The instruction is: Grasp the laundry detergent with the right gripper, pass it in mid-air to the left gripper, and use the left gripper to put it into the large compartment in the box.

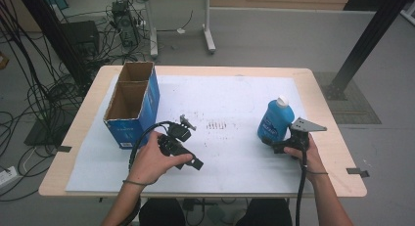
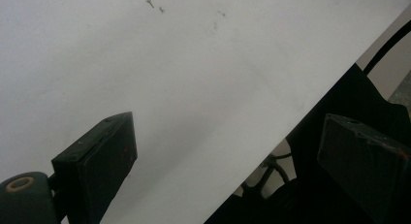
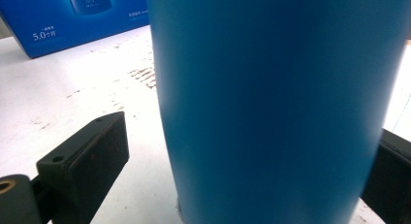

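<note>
A blue bottle (image 1: 275,122) with a white cap stands upright on the white sheet (image 1: 230,91) at the right. My right gripper (image 1: 277,144) is at the bottle's near side, low down. In the right gripper view the bottle (image 3: 271,88) stands between the open jaws of that gripper (image 3: 247,132), with a clear gap at the left jaw. My left gripper (image 1: 190,158) rests near the middle front of the sheet. Its jaws in the left gripper view (image 2: 228,122) are open over bare white sheet (image 2: 169,64), with nothing between them.
An open blue cardboard box (image 1: 131,104) with two compartments stands at the left of the table; the right gripper view shows it (image 3: 72,20) behind the bottle. Dark specks (image 1: 218,124) mark the sheet's middle. Cables (image 1: 29,94) lie on the floor at left.
</note>
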`<action>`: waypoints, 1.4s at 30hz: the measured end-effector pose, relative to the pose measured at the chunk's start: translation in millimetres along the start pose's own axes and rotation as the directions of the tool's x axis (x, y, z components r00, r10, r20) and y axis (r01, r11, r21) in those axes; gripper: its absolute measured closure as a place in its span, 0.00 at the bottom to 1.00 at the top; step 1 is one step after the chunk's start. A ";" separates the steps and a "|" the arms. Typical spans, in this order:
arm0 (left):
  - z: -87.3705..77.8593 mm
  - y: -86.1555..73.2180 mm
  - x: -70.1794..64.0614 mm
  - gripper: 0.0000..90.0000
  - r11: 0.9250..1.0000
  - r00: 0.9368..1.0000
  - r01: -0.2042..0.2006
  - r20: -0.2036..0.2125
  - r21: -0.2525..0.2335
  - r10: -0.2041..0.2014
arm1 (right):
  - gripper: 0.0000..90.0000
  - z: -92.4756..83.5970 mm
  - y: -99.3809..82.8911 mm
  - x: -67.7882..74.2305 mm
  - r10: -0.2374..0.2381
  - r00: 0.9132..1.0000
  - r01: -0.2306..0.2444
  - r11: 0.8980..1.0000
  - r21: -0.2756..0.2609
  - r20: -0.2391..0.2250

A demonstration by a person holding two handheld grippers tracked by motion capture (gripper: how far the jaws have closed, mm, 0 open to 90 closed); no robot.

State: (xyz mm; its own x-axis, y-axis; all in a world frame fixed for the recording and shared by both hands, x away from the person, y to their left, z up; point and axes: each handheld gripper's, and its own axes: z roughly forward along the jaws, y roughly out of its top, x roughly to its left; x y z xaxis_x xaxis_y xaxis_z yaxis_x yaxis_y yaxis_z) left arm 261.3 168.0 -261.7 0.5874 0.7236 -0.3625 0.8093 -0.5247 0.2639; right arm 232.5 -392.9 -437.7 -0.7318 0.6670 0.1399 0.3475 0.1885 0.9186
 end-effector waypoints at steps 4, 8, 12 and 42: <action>-0.5 0.9 -0.7 0.08 1.000 1.000 -0.002 -0.001 0.001 0.002 | 0.03 0.4 0.5 0.4 0.001 1.000 -0.001 1.000 -0.001 0.000; -0.8 1.3 -0.9 0.08 1.000 1.000 -0.003 0.001 0.001 0.003 | 0.03 0.8 0.5 0.7 0.002 1.000 -0.002 1.000 -0.001 0.002; -0.5 1.3 -1.3 0.08 1.000 1.000 -0.005 0.002 -0.001 0.005 | 0.04 1.0 0.0 1.1 0.004 1.000 -0.004 1.000 -0.004 0.005; -1.0 -0.7 -0.7 0.08 1.000 1.000 -0.005 0.003 -0.002 0.005 | 0.30 2.0 -2.6 10.6 -0.010 0.998 0.012 1.000 -0.027 0.063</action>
State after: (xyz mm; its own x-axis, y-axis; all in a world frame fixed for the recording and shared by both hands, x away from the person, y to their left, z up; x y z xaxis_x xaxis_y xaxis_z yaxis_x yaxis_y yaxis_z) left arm 260.3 168.4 -260.7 0.5914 0.7198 -0.3636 0.8064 -0.5275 0.2673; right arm 225.0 -384.9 -439.3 -0.6969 0.7091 0.1073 0.3228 0.1766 0.9298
